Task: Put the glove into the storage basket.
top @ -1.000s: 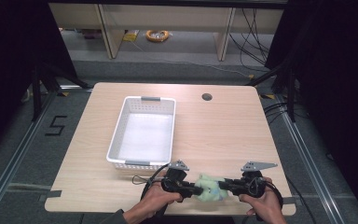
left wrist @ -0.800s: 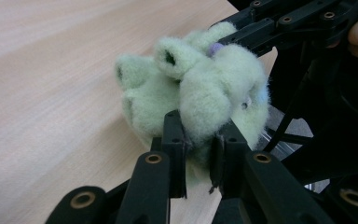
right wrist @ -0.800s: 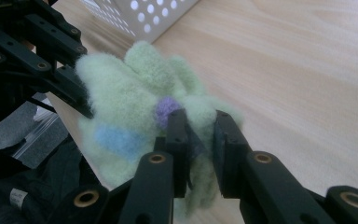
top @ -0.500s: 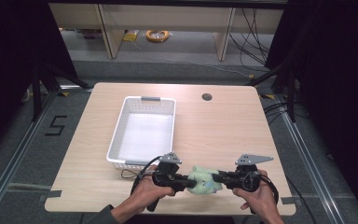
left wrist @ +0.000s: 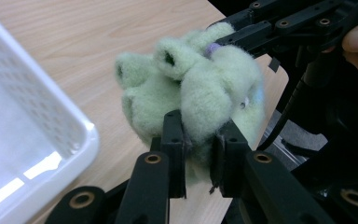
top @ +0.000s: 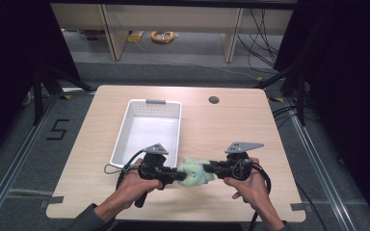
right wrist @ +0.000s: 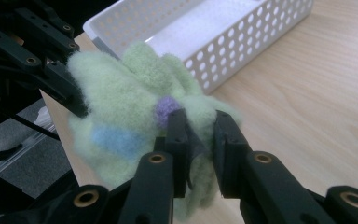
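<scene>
A fuzzy pale green cloth item with a blue patch and a purple dot hangs between both grippers near the table's front edge. My left gripper is shut on its left side, and in the left gripper view the jaws pinch the green fluff. My right gripper is shut on its right side; in the right gripper view the jaws clamp the cloth just beside the purple dot. The two grippers point at each other, only the bundled cloth between them.
A white perforated basket stands empty on the wooden table, just behind my left gripper; its corner shows in both gripper views. A round cable hole lies at the table's back. Shelves and cables stand beyond.
Both grippers have lifted the green cloth slightly and shifted it a little away from the front edge, towards the basket. Both stay shut on it.
</scene>
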A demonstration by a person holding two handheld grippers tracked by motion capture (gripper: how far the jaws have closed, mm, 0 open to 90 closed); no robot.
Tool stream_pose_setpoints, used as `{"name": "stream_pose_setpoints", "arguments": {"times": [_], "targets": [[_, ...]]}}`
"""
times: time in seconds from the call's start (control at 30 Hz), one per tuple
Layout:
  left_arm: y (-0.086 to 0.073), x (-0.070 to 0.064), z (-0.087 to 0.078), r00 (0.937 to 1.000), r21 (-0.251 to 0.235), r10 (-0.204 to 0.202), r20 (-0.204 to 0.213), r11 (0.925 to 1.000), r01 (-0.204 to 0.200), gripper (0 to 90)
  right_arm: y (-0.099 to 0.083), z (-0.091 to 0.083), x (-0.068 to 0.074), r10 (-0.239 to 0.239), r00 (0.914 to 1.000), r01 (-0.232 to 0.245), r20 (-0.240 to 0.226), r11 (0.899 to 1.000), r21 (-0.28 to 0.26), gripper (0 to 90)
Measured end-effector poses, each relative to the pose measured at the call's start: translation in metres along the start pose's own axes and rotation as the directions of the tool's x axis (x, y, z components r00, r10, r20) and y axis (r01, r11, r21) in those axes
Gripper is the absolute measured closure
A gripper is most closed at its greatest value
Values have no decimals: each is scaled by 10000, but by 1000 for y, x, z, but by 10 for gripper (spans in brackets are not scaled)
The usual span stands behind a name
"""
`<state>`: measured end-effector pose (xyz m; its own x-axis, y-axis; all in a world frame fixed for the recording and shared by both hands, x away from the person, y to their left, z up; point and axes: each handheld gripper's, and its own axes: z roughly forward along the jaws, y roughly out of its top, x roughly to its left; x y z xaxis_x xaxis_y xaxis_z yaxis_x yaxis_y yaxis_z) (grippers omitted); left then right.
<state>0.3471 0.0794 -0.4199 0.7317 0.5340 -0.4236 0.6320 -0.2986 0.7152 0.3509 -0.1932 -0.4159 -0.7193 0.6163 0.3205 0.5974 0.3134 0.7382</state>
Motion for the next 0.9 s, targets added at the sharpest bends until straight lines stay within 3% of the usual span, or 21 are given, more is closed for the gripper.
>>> {"name": "stream_pose_setpoints", "arguments": {"times": [0.03, 0.07, 0.17, 0.23, 0.27, 0.3, 0.33, 0.47, 0.7, 0.9], "targets": [[1, 2, -2, 10000, -3, 9, 41, 10000, -9, 770, 0, 0, 0, 0, 10000, 0, 0, 10000, 0, 787], [2, 4, -8, 10000, 14, 45, -48, 10000, -45, 769, 7, 3, 0, -429, 9991, 430, 35, 9990, -120, 787], [3, 6, -12, 9999, -33, 17, -114, 10000, -18, 768, 11, 5, 3, -317, 9995, 317, -13, 9994, -159, 787], [5, 11, -16, 9997, -56, -87, -219, 9999, 86, 766, 17, 8, 3, -558, 9984, 559, 116, 9984, -111, 787], [5, 16, -19, 9995, -56, -194, -253, 9998, 193, 766, 21, 11, 6, -222, 9997, 222, -76, 9998, -4, 787], [5, 16, -19, 9995, -56, -194, -253, 9998, 193, 766, 21, 11, 6, -222, 9997, 222, -76, 9998, -4, 787], [6, 19, -20, 9994, -45, -215, -265, 9998, 214, 766, 25, 15, 4, -481, 9988, 482, 64, 9987, -139, 787], [9, 27, -30, 9987, -99, -281, -434, 9996, 276, 767, 34, 23, 6, -677, 9977, 677, 7, 9976, -153, 788], [13, 36, -48, 9957, -284, -385, -841, 9989, 363, 766, 51, 35, 13, -816, 9967, 816, 5, 9963, -263, 788], [15, 54, -63, 9908, -342, -647, -1187, 9975, 610, 766, 70, 55, 19, -966, 9953, 966, 0, 9953, -99, 788]]}}
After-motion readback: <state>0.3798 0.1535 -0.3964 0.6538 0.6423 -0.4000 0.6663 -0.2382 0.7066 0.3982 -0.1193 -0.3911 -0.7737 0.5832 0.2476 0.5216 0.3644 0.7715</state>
